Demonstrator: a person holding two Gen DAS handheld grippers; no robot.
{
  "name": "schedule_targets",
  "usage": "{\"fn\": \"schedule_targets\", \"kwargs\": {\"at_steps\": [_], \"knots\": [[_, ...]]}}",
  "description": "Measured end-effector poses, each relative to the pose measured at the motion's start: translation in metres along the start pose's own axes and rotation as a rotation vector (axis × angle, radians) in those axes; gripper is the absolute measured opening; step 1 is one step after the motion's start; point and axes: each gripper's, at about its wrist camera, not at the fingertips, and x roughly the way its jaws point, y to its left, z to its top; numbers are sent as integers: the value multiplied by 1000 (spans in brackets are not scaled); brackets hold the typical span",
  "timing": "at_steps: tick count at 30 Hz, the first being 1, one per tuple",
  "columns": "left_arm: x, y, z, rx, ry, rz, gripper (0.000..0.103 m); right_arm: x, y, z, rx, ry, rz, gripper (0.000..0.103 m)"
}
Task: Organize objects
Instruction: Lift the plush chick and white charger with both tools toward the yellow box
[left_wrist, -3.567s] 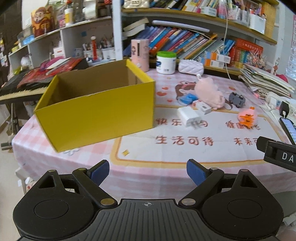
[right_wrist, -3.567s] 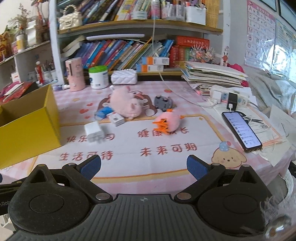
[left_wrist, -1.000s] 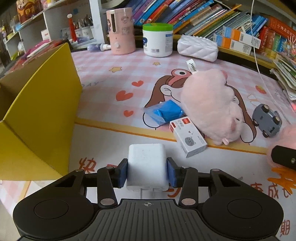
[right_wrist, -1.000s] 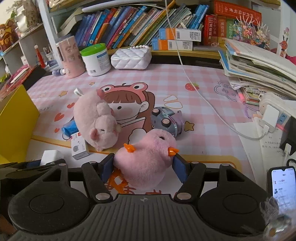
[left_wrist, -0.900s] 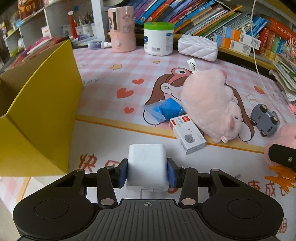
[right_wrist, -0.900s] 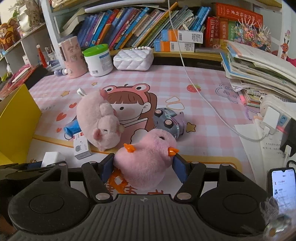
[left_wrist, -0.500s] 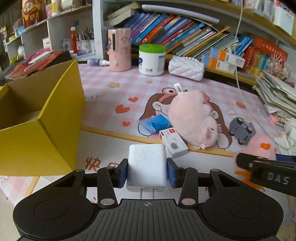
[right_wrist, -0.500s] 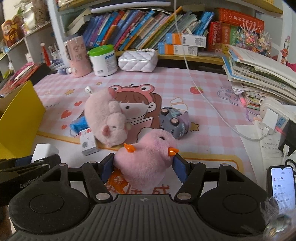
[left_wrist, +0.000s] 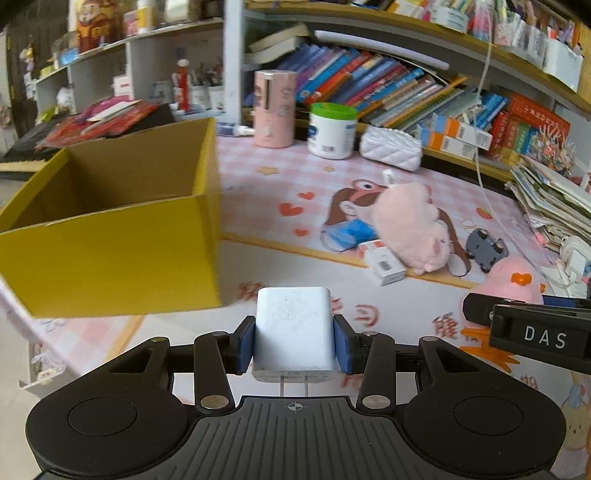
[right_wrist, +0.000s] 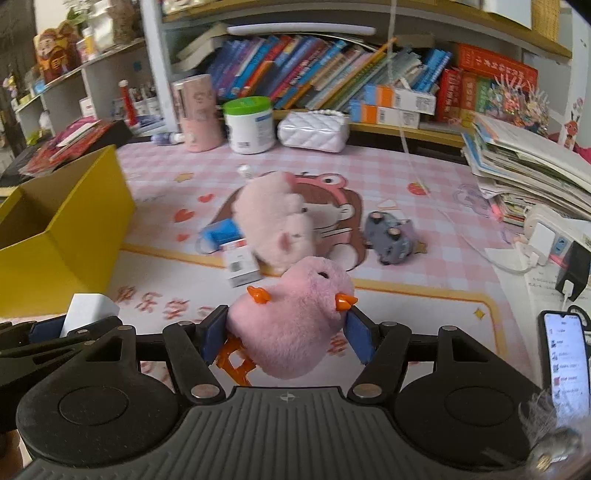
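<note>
My left gripper (left_wrist: 294, 341) is shut on a white plug charger (left_wrist: 293, 325), held above the table, right of the open yellow box (left_wrist: 110, 254). My right gripper (right_wrist: 286, 338) is shut on a pink plush chick (right_wrist: 295, 314) with orange feet, also lifted; the chick also shows in the left wrist view (left_wrist: 509, 280). The box stands at the left in the right wrist view (right_wrist: 62, 236). On the mat lie a pale pink plush pig (right_wrist: 273, 221), a blue packet (right_wrist: 221, 232), a small white carton (right_wrist: 240, 266) and a grey toy car (right_wrist: 388, 238).
A pink cylinder (left_wrist: 275, 109), a green-lidded white jar (left_wrist: 330, 131) and a white quilted pouch (left_wrist: 389, 153) stand at the back under bookshelves. Stacked papers (right_wrist: 528, 166), a power strip (right_wrist: 550, 236) and a phone (right_wrist: 567, 362) are at the right.
Both grippers have lifted and pulled back with their objects and swung left. The yellow box now looms larger in the left wrist view.
</note>
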Motion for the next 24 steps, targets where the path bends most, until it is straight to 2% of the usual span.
{"fn": "schedule_targets", "kwargs": {"at_steps": [10, 24], "knots": [[-36, 57, -23, -43, -3, 41, 41, -25, 65, -23, -47, 11, 47, 64], [-80, 115, -43, -52, -44, 62, 41, -56, 128, -50, -68, -13, 81, 64]]}}
